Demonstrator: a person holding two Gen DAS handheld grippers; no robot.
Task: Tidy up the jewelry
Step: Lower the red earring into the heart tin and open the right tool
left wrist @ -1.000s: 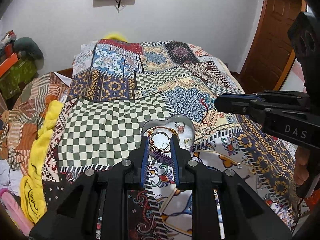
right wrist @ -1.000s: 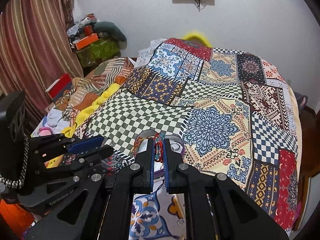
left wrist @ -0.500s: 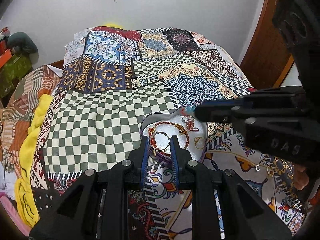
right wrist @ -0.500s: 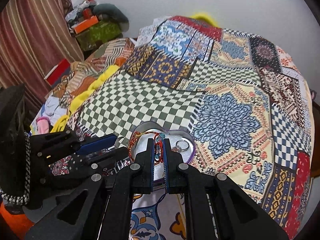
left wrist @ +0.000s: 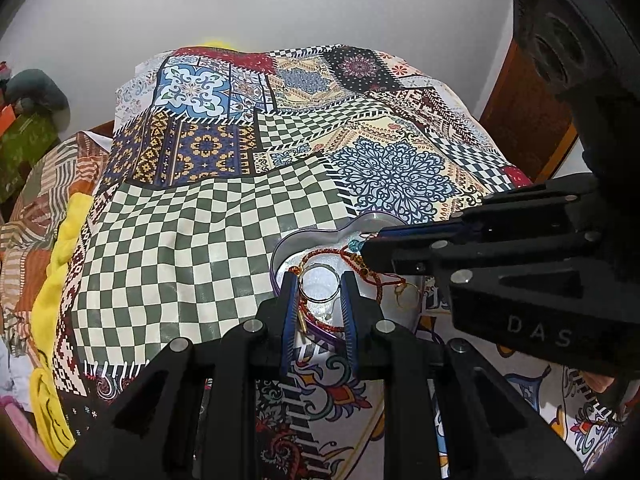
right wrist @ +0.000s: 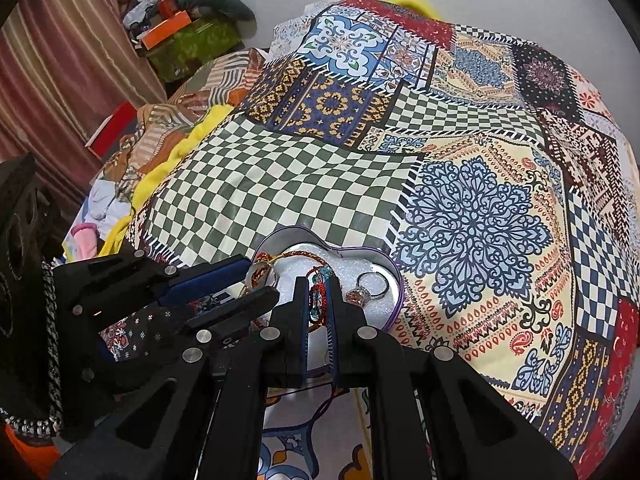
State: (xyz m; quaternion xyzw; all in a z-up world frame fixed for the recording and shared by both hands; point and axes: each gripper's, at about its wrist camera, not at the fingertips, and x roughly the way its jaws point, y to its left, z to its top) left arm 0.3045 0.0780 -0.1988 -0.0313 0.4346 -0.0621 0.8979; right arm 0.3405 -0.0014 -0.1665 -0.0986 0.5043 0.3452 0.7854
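Right wrist view takes in the patchwork bedspread [right wrist: 472, 216], then the heart-shaped tin [right wrist: 394, 276] lying on it, the right gripper [right wrist: 318, 300] pinching a red beaded bracelet [right wrist: 319, 304] over the tin, the left gripper [left wrist: 319, 294] spread around a silver ring [left wrist: 320, 286].

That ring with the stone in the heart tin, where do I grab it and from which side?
Take the ring by its bare band, on the side away from the stone, coming down from above. It seems to lie flat on the tin floor, apart from the other pieces, and the tin wall beside it would likely block a low, sideways approach.
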